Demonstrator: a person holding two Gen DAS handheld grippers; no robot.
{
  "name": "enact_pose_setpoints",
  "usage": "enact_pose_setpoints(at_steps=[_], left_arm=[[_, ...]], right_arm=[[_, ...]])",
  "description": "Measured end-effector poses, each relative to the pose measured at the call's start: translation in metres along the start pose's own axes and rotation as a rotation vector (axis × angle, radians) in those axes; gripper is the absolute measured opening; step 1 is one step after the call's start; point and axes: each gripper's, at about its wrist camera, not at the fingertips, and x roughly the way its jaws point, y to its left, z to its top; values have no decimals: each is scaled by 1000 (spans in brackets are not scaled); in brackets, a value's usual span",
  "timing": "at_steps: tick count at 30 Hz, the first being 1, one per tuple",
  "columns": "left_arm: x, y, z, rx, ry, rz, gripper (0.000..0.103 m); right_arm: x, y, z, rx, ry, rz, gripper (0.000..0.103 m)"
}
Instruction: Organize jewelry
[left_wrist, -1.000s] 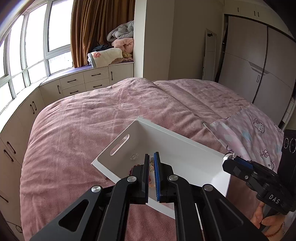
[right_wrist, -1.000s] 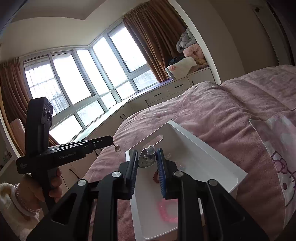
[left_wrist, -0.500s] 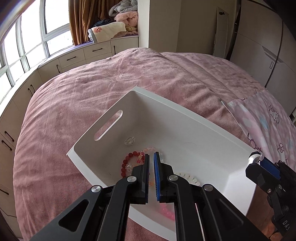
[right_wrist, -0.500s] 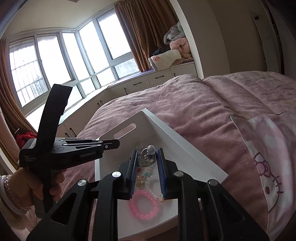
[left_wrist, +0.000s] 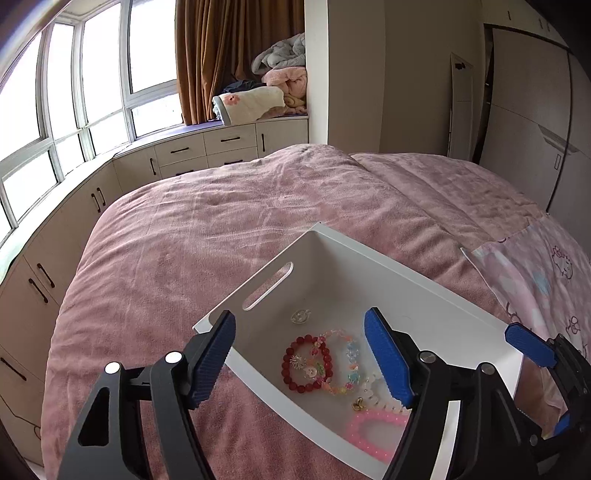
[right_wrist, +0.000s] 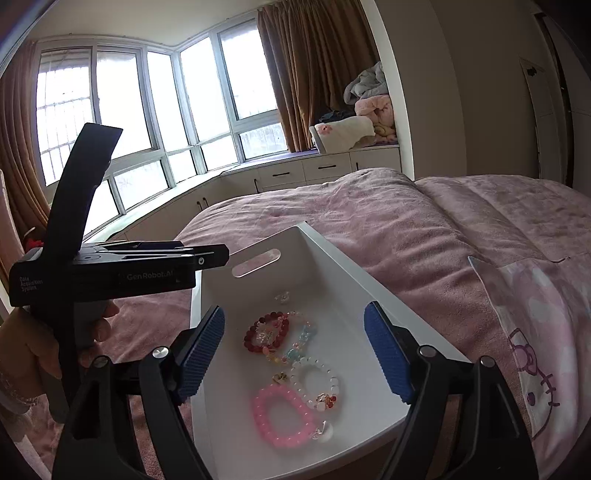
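Observation:
A white tray (left_wrist: 417, 295) lies on the pink bed; it also shows in the right wrist view (right_wrist: 354, 273). In it lie a dark red bead bracelet (left_wrist: 306, 363) (right_wrist: 266, 332), a pastel bead bracelet (left_wrist: 349, 363), a white bead bracelet (right_wrist: 314, 382), a pink bead bracelet (left_wrist: 373, 430) (right_wrist: 282, 415), a small gold piece (right_wrist: 280, 377) and a clear piece (left_wrist: 300, 315). My left gripper (left_wrist: 300, 363) is open and empty above the tray. My right gripper (right_wrist: 293, 350) is open and empty above the tray.
The pink bedspread (left_wrist: 221, 229) surrounds the tray. A Hello Kitty pillow (right_wrist: 535, 332) lies to the right. Window-side cabinets (left_wrist: 207, 151) carry folded blankets (left_wrist: 273, 92). Wardrobe doors (left_wrist: 532, 129) stand at the far right. The left gripper's body (right_wrist: 110, 269) shows at the tray's left.
Both grippers have opened wide. The piece held in the right gripper is gone from its jaws, and a piece lies by the pink bracelet in the tray. Both views lowered toward the tray.

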Motion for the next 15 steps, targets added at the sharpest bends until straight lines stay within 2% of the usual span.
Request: enact_pose_setpoints(at_steps=[3,5,6,9,15], left_arm=[[-32,11,2,-1,-93,31,93],[-53,16,-1,8,-143,52,94],[-62,18,-4,12,-161,63,96],[-88,25,-18,-1,-184,88,99],[-133,41,-63,-91,-214,78,99]], right_arm=[[-1,11,-1,-47,-19,1,85],[-5,21,-1,-90,-54,-13,97],[-9,25,-2,-110,-75,-16,98],[-17,36,-2,-145,-114,-1,98],[-44,51,-2,-197,-202,5,98]])
